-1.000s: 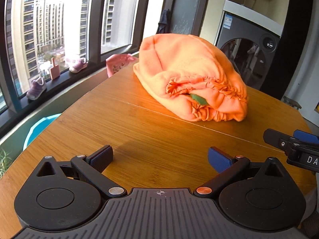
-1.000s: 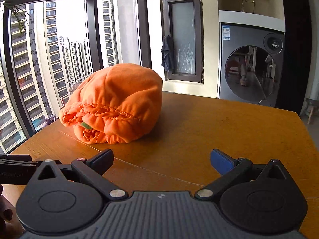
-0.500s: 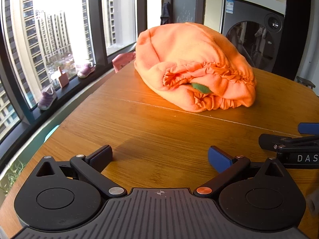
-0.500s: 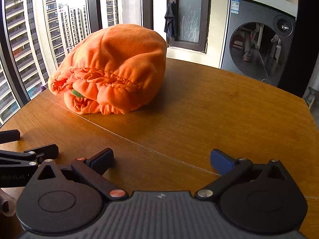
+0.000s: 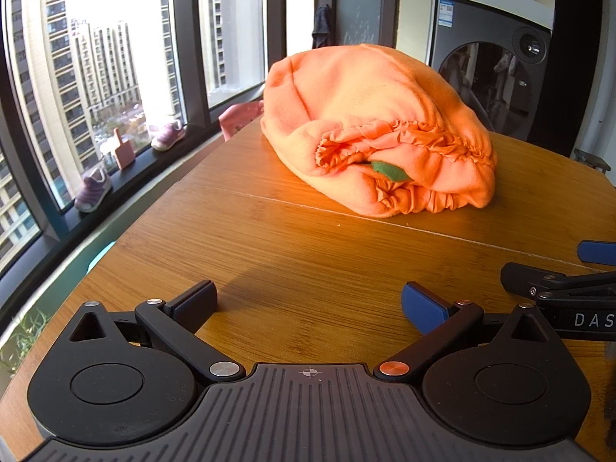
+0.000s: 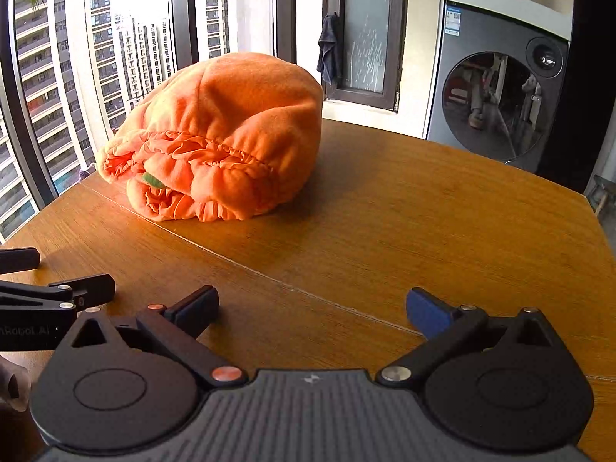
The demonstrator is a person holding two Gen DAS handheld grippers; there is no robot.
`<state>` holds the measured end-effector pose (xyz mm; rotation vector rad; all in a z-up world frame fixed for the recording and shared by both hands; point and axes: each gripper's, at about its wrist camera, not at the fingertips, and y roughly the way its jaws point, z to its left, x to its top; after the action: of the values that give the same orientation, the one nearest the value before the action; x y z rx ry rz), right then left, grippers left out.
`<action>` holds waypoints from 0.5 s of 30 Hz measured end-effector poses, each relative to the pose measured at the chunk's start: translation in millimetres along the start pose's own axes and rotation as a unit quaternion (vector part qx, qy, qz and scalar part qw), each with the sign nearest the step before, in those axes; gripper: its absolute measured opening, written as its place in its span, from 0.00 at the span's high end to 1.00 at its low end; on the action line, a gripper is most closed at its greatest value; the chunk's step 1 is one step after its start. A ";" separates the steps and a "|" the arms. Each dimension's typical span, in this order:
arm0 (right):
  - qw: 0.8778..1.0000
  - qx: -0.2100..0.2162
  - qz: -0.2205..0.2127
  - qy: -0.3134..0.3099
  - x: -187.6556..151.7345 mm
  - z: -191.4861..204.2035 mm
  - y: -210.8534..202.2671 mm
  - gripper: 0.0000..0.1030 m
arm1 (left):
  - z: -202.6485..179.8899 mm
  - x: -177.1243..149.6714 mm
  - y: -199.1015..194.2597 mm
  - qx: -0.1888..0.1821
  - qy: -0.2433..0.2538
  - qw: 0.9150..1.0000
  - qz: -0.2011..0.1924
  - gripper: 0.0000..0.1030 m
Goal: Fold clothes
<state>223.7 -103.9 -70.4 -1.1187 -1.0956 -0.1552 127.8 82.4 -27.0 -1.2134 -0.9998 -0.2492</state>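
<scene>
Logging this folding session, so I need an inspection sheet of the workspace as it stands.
Surface: wooden table, a seam line running across it.
Job's things: orange garment bundled in a heap, ruffled edge facing the cameras, not held.
Clutter: nothing seen on the table.
Grippers: left hand-held gripper and right hand-held gripper both open, apart from the garment.
Cables: nothing seen.
Surroundings: washing machine, windows, small shoes on the sill.
</scene>
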 end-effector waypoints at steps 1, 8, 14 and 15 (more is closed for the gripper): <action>1.000 0.001 -0.004 -0.001 -1.7 -0.6 -0.8 0.00 | -0.7 -0.6 -0.5 0.004 -0.003 1.000 -0.001 0.00; 1.000 0.001 -0.003 0.002 1.3 -4.6 1.2 0.00 | -7.8 5.4 7.1 0.019 -0.008 1.000 -0.010 0.00; 1.000 -0.014 -0.003 0.014 15.4 -12.5 17.3 0.00 | -4.4 24.1 29.4 0.034 -0.027 0.999 -0.011 0.00; 1.000 -0.018 -0.003 0.017 17.8 -13.4 20.0 0.00 | -3.7 25.6 31.0 0.035 -0.028 0.999 -0.011 0.00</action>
<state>253.0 -97.6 -69.7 -1.1407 -1.0690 -0.1987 164.3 99.6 -28.3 -1.1514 -1.0633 -0.1962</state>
